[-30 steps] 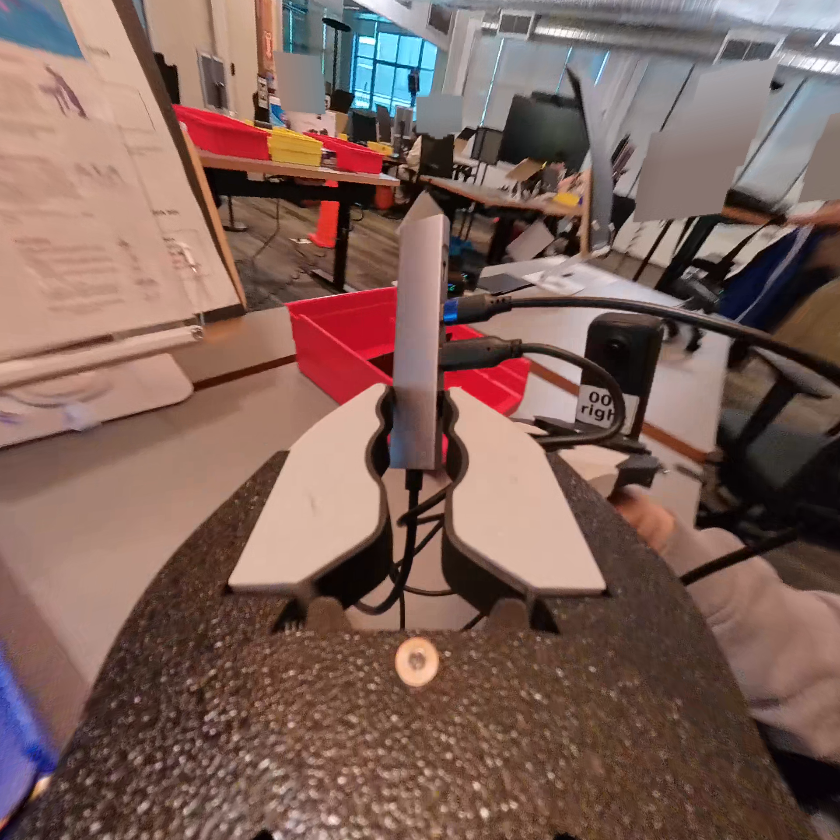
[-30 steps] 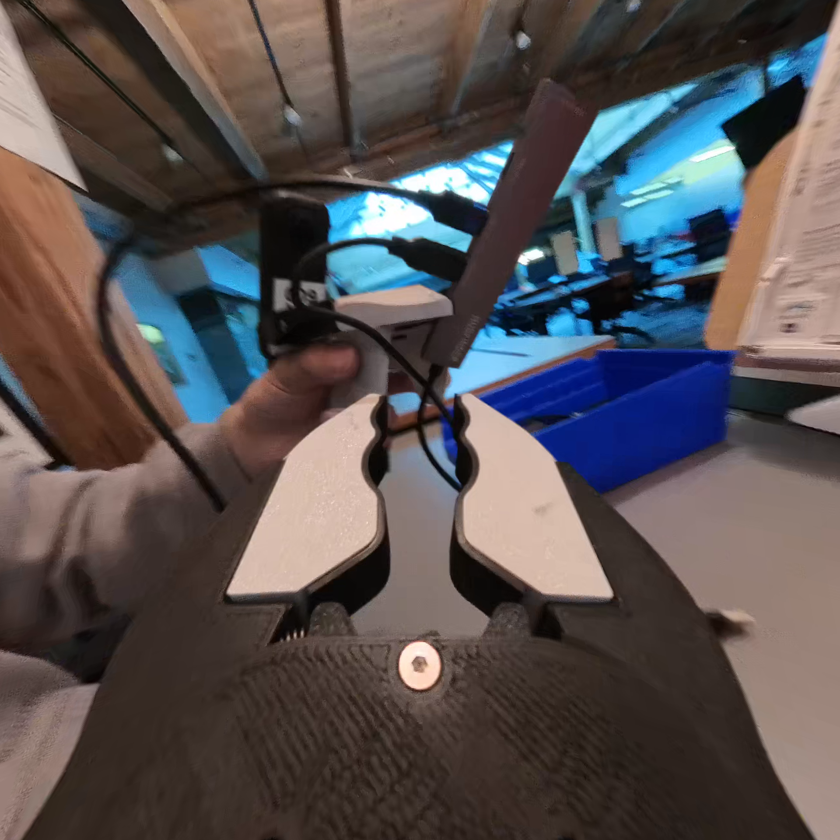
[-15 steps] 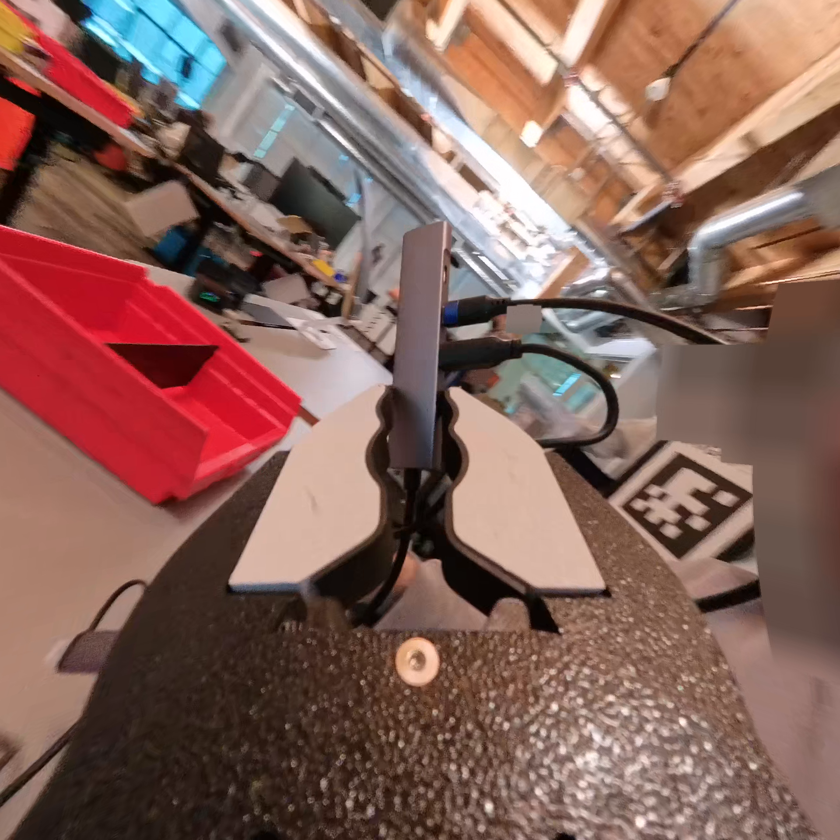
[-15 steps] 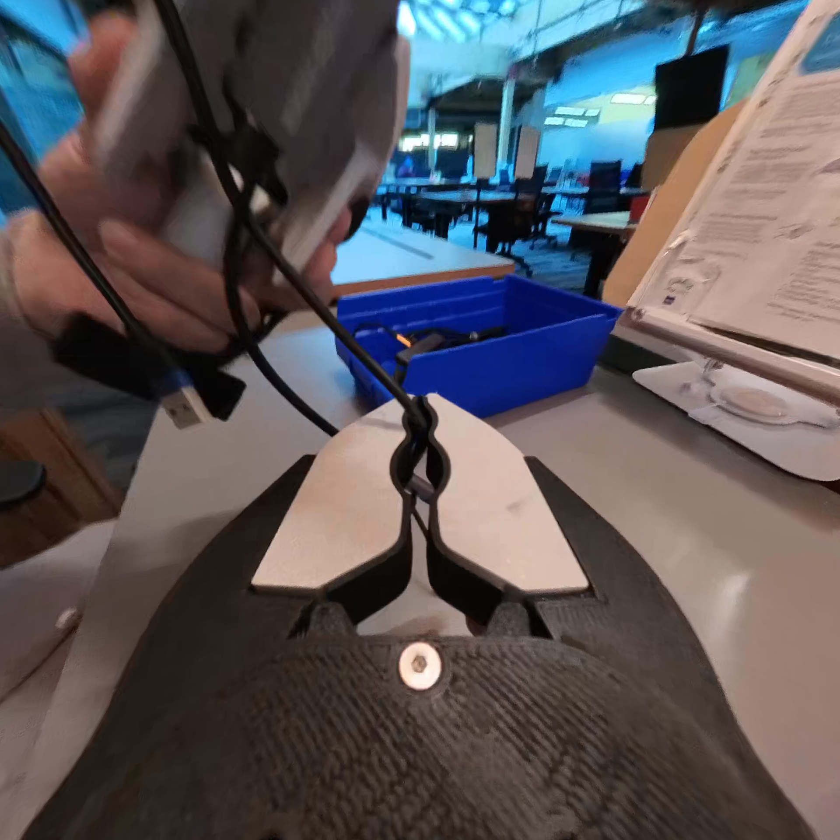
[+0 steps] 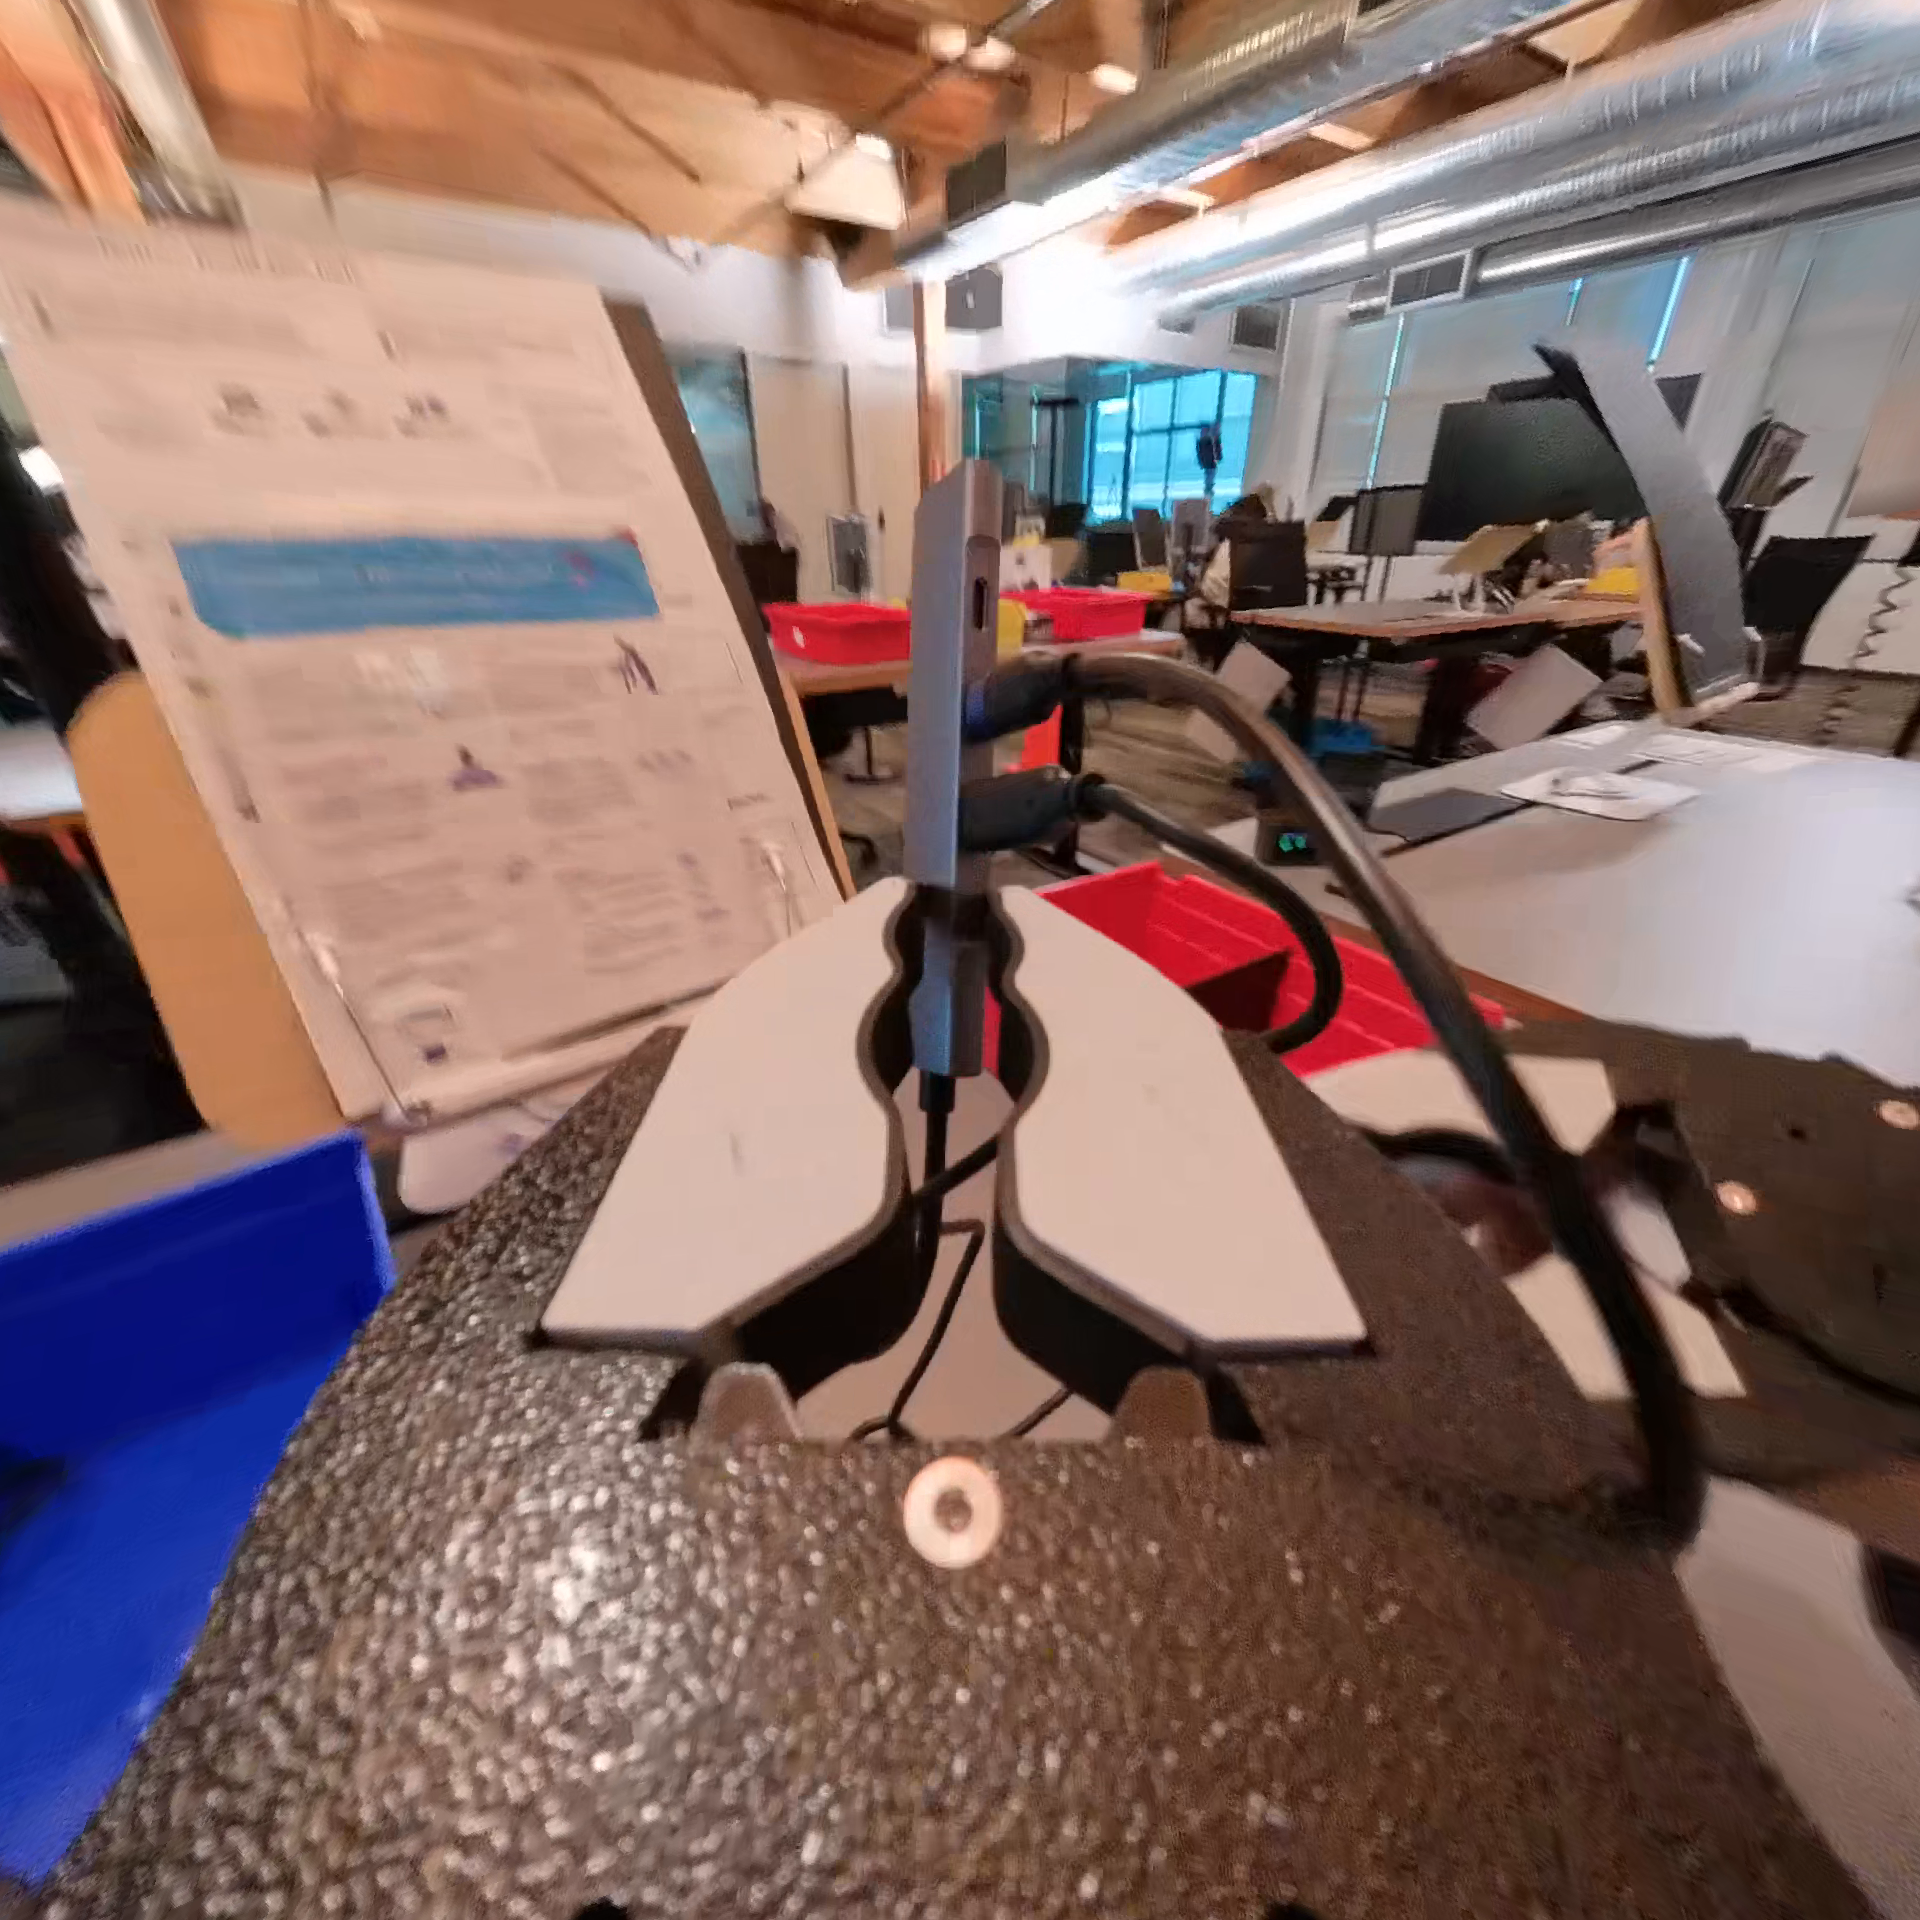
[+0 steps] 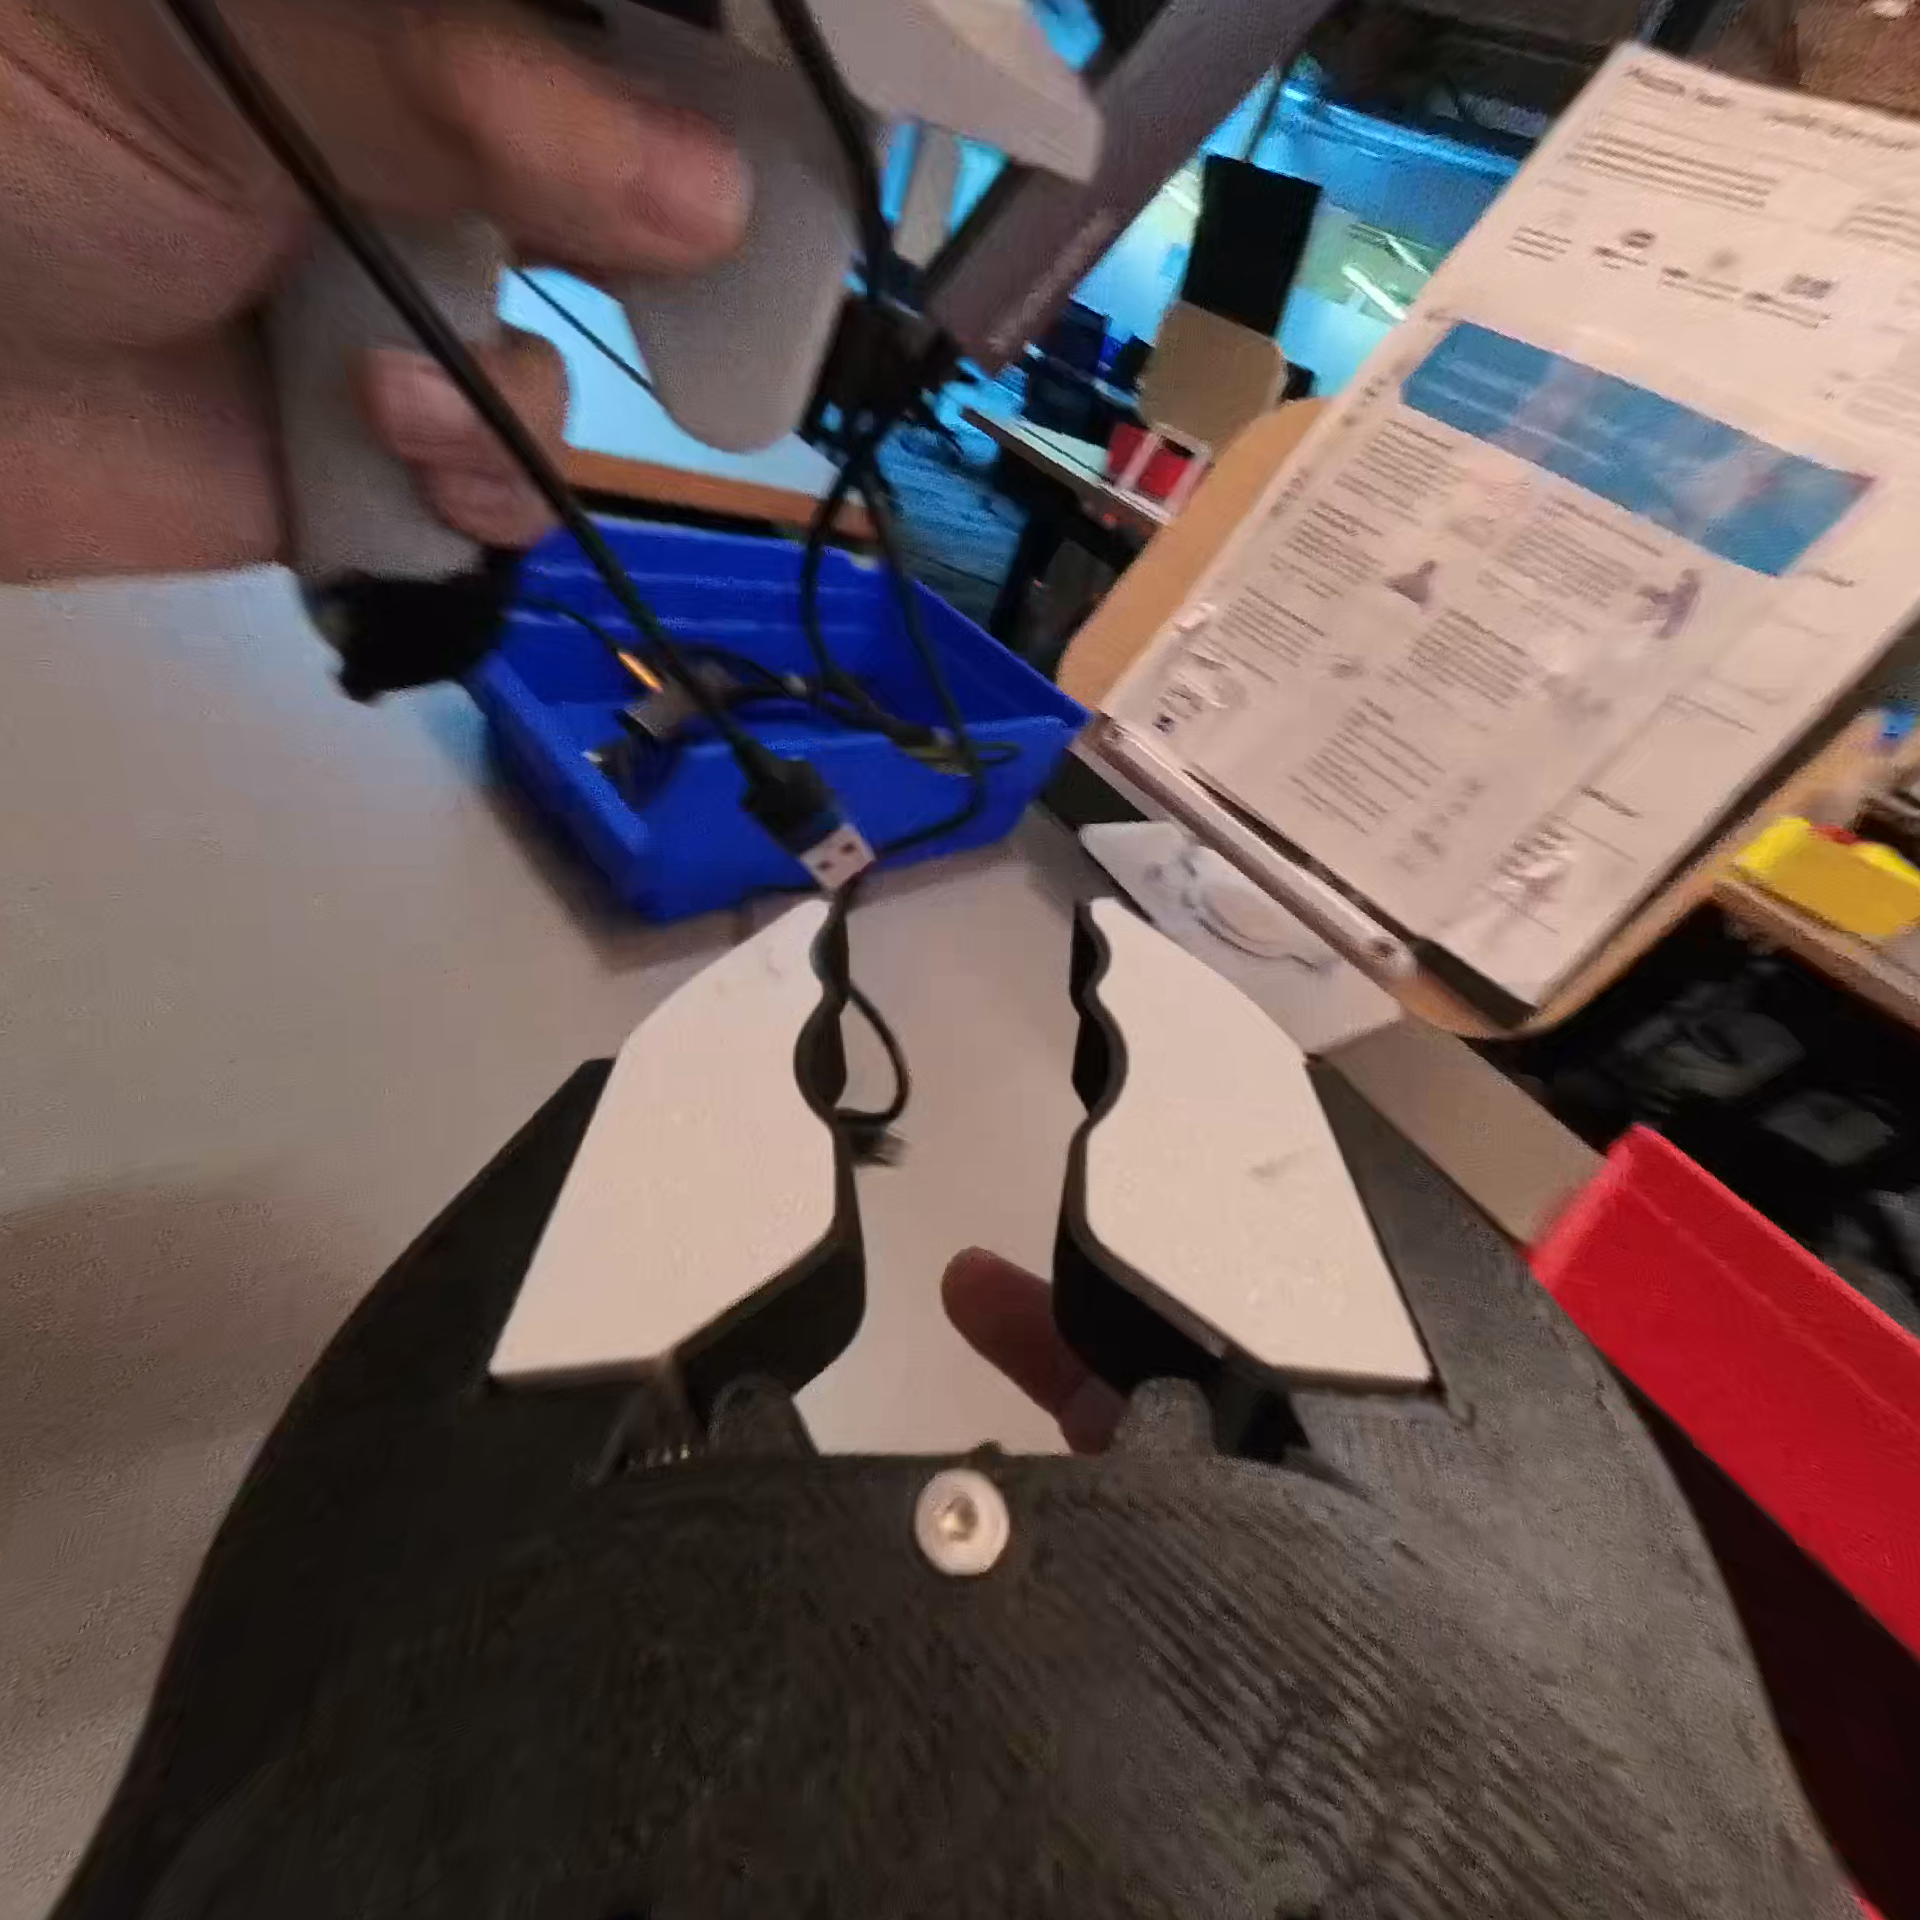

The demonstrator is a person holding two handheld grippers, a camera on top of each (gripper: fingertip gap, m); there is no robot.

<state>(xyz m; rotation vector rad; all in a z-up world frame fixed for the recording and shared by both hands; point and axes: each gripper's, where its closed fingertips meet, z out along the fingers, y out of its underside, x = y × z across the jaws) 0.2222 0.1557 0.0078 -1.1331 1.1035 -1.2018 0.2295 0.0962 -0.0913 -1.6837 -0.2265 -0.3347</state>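
Observation:
My left gripper [image 5: 948, 906] is shut on a slim grey USB hub [image 5: 951, 675] that stands upright between its fingers. Two black cables [image 5: 1226, 727] are plugged into the hub's right side and droop to the right. The hub's thin black lead [image 5: 935, 1143] hangs down between the fingers. My right gripper [image 6: 956, 920] is open. The thin lead [image 6: 868, 1023] dangles in its gap against the left finger, with its small plug end loose. A black cable's USB plug [image 6: 826, 847] hangs just beyond the fingertips. A hand [image 6: 260, 260] holds the left gripper above.
A blue bin [image 6: 727, 862] with several cables sits ahead on the grey table; it also shows in the left wrist view [image 5: 156, 1403]. A document stand [image 6: 1558, 571] leans behind. A red bin [image 6: 1714, 1330] is at the right, also in the left wrist view [image 5: 1174, 914]. Spacing between my two grippers at the tips: around 12 cm.
My right gripper was shut on the thin lead and has opened, letting it go. The left gripper, still holding the hub, has swung back toward the document stand.

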